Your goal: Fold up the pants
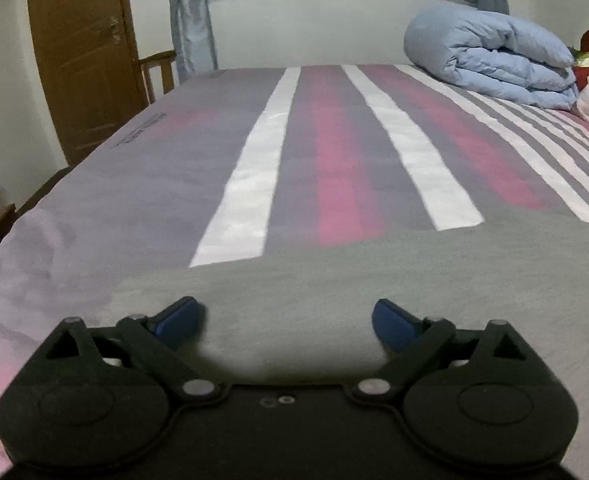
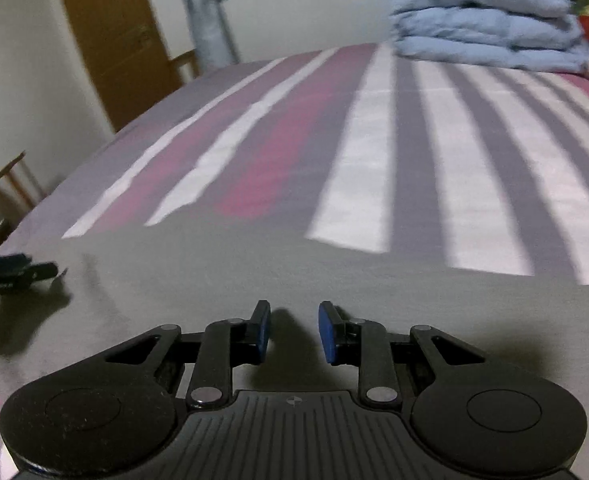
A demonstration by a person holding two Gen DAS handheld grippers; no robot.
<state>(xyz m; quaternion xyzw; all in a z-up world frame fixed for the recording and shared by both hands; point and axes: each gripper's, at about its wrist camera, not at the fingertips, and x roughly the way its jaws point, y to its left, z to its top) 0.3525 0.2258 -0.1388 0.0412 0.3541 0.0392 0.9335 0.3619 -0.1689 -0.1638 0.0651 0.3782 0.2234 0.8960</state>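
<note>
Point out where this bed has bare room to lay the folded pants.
Bare: the striped sheet between the grey pants near both grippers and the far wall, out to the door-side edge. Crowded: the far right corner, with the folded blue duvet and bedding behind it.

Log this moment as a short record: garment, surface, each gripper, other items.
garment: grey pants spread flat on the bed
surface: striped bedsheet
left gripper: open wide, over the grey fabric, nothing between its fingers
right gripper: narrowly open, nothing held, over the grey fabric
other items: folded blue duvet at far right of the bed
</note>
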